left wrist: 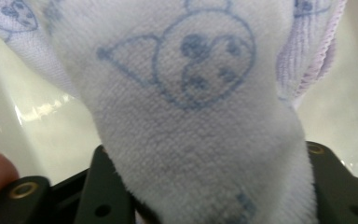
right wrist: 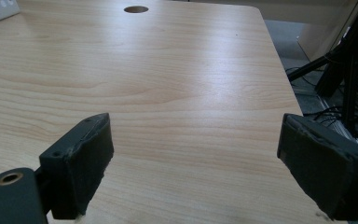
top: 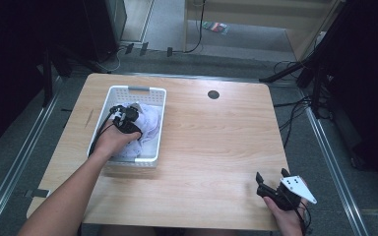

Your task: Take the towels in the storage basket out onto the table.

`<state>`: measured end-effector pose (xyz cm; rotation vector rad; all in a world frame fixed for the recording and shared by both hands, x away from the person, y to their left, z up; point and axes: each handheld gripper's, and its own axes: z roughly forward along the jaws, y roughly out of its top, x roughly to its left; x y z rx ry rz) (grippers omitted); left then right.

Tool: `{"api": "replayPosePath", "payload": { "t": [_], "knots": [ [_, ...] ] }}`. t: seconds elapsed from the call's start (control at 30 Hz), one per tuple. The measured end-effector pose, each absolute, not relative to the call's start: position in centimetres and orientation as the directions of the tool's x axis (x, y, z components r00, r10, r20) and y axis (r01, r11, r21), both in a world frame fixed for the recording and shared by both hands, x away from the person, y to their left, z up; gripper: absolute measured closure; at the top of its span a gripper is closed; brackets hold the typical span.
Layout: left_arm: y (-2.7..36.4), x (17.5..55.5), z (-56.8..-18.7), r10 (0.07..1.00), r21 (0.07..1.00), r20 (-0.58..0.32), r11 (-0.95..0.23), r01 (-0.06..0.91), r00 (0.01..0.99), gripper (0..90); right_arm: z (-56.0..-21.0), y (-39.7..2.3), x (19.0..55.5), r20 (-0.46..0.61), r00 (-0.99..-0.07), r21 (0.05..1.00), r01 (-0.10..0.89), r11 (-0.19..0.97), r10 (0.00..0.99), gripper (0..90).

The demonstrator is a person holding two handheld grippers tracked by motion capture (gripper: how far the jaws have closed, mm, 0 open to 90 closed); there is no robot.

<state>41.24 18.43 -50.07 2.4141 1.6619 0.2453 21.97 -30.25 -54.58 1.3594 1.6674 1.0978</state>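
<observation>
High view, one basket [top: 153,94], one cloth [top: 150,123], two grippers.

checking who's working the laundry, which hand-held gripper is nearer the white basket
Left. The left hand-held gripper is inside the white basket, closed on the cloth; the right hand-held gripper hangs open over the table's near right corner.

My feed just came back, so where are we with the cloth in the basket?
Nothing looks finished yet: the pale printed cloth is in the white basket and bare tabletop lies beside it. In hand: the left gripper is down in the basket with cloth bunched between its jaws. The right gripper waits open near the table's front right edge. Left, probably: lifting the cloth out.
</observation>
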Motion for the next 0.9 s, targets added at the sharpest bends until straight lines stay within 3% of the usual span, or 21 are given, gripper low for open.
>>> {"api": "replayPosePath", "payload": {
  "t": [0.23, 0.9],
  "knots": [
    [19.5, 41.2, -49.0, 0.95, 0.293, -0.013, -0.293, 0.91, 0.311, 59.6, -54.6, -30.2, 22.0, -0.006, -0.182, 0.922, 0.381, 0.076, 0.983, 11.8],
    [21.5, 40.6, -41.5, 0.947, 0.385, -0.035, -0.282, 0.879, 0.319, 59.9, -54.6, -30.2, 22.0, -0.016, -0.18, 0.92, 0.382, 0.085, 0.984, 12.8]
  ]
}}
